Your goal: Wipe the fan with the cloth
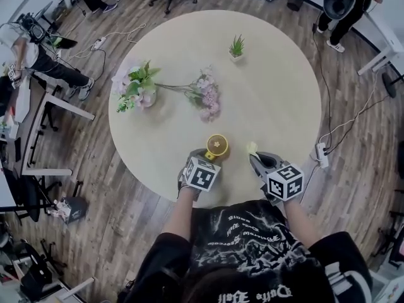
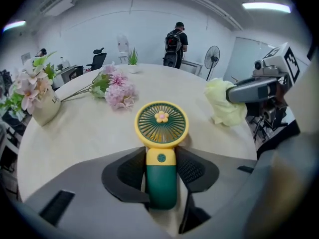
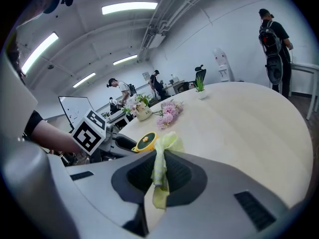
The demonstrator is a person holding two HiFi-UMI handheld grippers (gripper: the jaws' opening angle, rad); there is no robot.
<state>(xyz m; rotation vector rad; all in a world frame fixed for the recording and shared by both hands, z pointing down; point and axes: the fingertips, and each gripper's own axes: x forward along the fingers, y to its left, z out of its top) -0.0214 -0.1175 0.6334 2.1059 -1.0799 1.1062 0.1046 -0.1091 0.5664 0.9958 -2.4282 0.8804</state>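
A small handheld fan (image 1: pixel 216 145) with a yellow round head and green handle (image 2: pixel 161 183) stands upright near the round table's (image 1: pixel 271 87) front edge. My left gripper (image 1: pixel 207 158) is shut on that handle, both pads against its sides, in the left gripper view (image 2: pixel 160 176). A pale yellow cloth (image 1: pixel 252 148) hangs bunched from my right gripper (image 1: pixel 257 161), which is shut on it (image 3: pixel 159 176). The cloth (image 2: pixel 224 103) is just right of the fan head, a small gap apart. From the right gripper view the fan (image 3: pixel 143 142) shows just behind the cloth (image 3: pixel 163 148).
A vase of white and green flowers (image 1: pixel 137 88) and a loose pink flower spray (image 1: pixel 206 98) lie mid-table. A small potted plant (image 1: pixel 237 47) stands at the far side. People, chairs, desks and floor cables (image 1: pixel 325 150) ring the table.
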